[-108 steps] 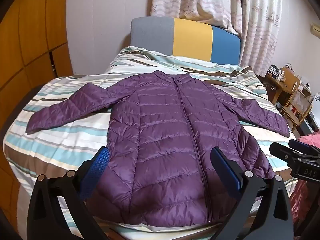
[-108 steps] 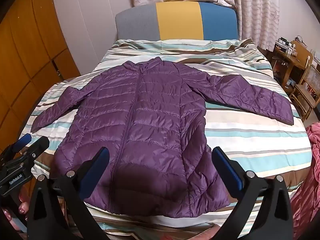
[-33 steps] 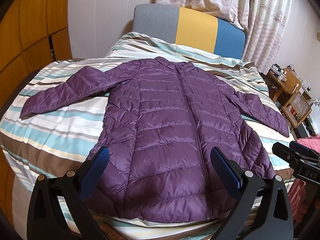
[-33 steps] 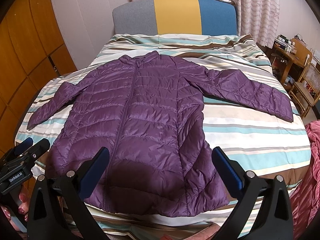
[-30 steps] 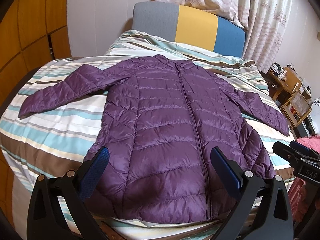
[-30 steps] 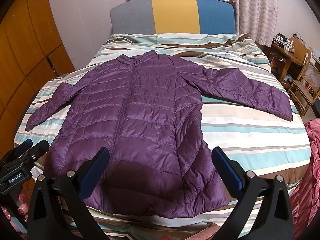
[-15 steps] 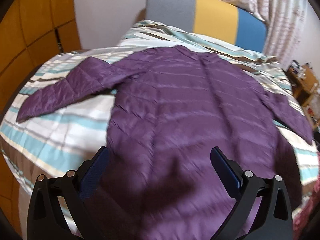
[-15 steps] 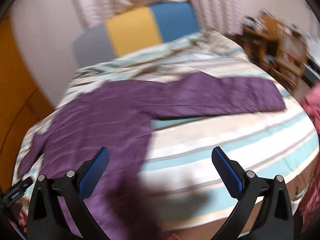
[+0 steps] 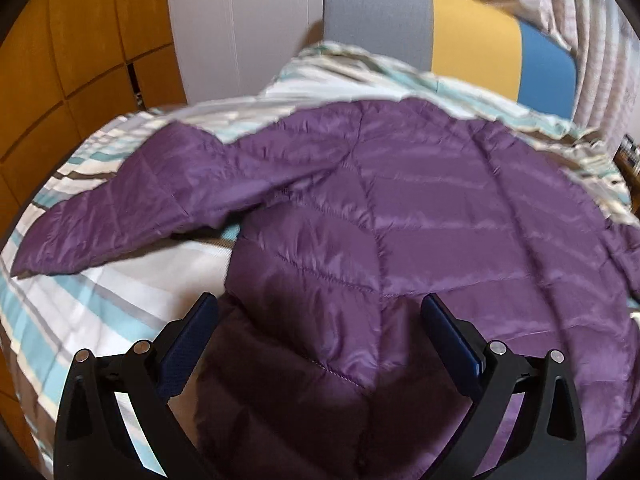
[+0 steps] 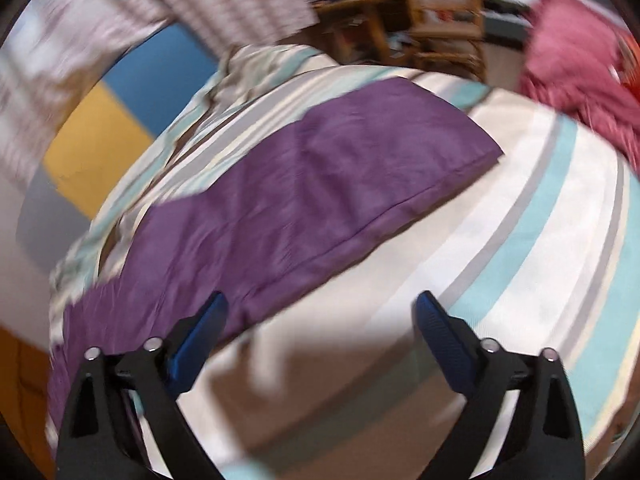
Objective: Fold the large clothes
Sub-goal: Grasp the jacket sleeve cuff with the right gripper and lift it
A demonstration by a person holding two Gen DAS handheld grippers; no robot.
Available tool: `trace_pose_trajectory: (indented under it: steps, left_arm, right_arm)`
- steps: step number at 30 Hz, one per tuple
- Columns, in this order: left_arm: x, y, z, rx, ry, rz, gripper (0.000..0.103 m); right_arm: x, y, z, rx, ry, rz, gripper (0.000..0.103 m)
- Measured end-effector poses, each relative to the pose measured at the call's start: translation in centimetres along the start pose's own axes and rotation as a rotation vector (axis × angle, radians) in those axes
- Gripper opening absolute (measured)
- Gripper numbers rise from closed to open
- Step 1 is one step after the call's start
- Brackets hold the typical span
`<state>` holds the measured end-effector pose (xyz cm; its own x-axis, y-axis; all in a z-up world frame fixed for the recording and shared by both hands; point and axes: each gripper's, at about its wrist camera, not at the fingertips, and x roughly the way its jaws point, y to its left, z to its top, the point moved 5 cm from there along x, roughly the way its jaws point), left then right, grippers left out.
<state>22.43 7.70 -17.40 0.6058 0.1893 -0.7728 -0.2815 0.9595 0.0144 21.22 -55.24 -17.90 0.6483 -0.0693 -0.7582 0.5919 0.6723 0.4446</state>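
1. Here, a purple quilted jacket point(image 9: 420, 208) lies spread flat, front up, on a bed with a striped duvet point(image 9: 100, 300).
2. The left tool point(image 9: 318, 312) hovers over the jacket's lower body by its side edge, jaws spread wide, pinching nothing.
3. The right tool point(image 10: 320, 312) points at the duvet just beside one jacket sleeve point(image 10: 320, 184); its jaws are closing, with only bare bedding between them.
4. A grey, yellow and blue headboard point(image 9: 448, 36) stands behind the bed.
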Motion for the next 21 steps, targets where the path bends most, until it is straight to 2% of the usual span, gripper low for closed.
trace_pose_trajectory:
  steps: [2, 6, 9, 12, 14, 16, 21]
  left_arm:
    - [0.9, 0.3, -0.3, -0.002, 0.018, 0.007, 0.1]
    - [1.9, 1.7, -0.5, -0.064, 0.046, -0.044, 0.1]
    - [2.3, 1.9, -0.6, -0.068, 0.053, -0.064, 0.1]
    - [2.2, 1.2, -0.9, -0.04, 0.046, -0.024, 0.1]
    - [2.3, 1.0, -1.0, -0.027, 0.05, -0.008, 0.1]
    - [2.5, 0.9, -1.0, -0.029, 0.053, -0.009, 0.1]
    - [2.7, 0.8, -1.0, -0.024, 0.056, -0.004, 0.1]
  right_arm:
    - [0.5, -0.9, 0.9, 0.048, -0.014, -0.007, 0.081]
    - [1.2, -2.1, 2.9, 0.076, -0.07, -0.054, 0.072]
    - [2.1, -3.6, 4.7, 0.135, -0.094, -0.076, 0.06]
    - [2.1, -4.3, 5.8, 0.156, -0.123, -0.09, 0.041]
    - [1.8, -3.9, 5.7, 0.13, -0.133, -0.103, 0.022]
    - [1.6, -2.7, 6.0, 0.061, -0.156, -0.128, 0.016]
    - [-0.7, 1.7, 5.9, -0.16, -0.267, -0.162, 0.013]
